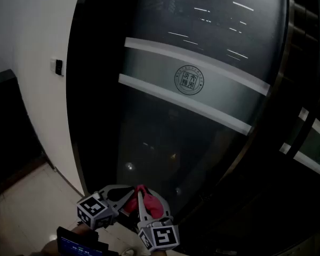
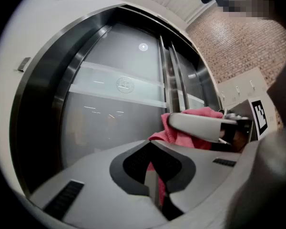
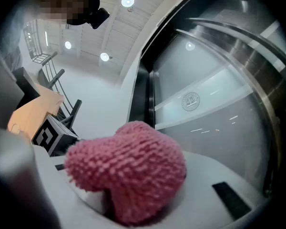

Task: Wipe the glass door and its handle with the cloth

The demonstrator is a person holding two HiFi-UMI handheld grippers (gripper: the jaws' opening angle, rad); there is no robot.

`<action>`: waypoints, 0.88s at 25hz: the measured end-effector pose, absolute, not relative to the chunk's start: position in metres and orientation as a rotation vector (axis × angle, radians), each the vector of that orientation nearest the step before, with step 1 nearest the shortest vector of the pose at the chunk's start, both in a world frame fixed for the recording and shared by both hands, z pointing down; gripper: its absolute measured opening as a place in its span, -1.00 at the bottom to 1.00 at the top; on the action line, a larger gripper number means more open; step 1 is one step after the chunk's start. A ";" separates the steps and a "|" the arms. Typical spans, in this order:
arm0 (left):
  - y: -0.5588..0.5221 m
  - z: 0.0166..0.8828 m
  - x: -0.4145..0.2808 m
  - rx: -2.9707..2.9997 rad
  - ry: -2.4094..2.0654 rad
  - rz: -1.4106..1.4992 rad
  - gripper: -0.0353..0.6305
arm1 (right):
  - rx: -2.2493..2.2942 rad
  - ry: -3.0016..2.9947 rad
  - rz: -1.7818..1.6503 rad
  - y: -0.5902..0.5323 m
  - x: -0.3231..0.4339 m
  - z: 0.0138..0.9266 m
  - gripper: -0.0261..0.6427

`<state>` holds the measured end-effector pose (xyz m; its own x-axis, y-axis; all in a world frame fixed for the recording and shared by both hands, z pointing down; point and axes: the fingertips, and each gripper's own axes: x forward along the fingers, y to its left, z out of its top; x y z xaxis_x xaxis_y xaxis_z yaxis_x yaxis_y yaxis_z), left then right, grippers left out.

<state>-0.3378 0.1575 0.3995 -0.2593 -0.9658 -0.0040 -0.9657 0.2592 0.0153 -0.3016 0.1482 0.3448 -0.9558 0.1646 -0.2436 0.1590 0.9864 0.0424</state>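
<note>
**Cloth readied at the foot of the glass door**

Cloth (image 3: 126,171) sits bunched in my right tool (image 1: 149,202), whose jaws are clamped on it so that a thick pad bulges past their tips. My left tool (image 2: 152,149), just beside it, is closed too, with a pink strip of the same cloth pinched between its jaws, likely to keep the loose end gathered. Ahead of and above both tools stands the glass door (image 1: 192,137), not yet touched. Wiping looks about to start.
</note>
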 end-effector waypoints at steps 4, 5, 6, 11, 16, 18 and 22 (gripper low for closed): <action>0.155 0.397 -0.397 1.865 -2.534 -0.017 -0.87 | 0.251 2.822 0.047 0.137 -0.366 0.342 -0.78; 0.153 0.396 -0.414 1.852 -2.546 -0.015 -0.87 | 0.264 2.816 0.043 0.136 -0.383 0.340 -0.78; 0.151 0.395 -0.431 1.838 -2.558 -0.015 -0.87 | 0.279 2.812 0.036 0.136 -0.401 0.336 -0.78; 0.134 0.375 -0.522 1.761 -2.619 -0.033 -0.87 | 0.332 2.773 0.033 0.123 -0.493 0.306 -0.78; 0.134 0.341 -0.596 1.704 -2.706 -0.023 -0.87 | 0.388 2.711 0.110 0.117 -0.573 0.262 -0.78; 0.140 0.334 -0.619 1.672 -2.725 0.001 -0.87 | 0.404 2.706 0.126 0.120 -0.605 0.245 -0.78; 0.145 0.322 -0.658 1.686 -2.730 0.000 -0.87 | 0.397 2.691 0.110 0.127 -0.664 0.208 -0.78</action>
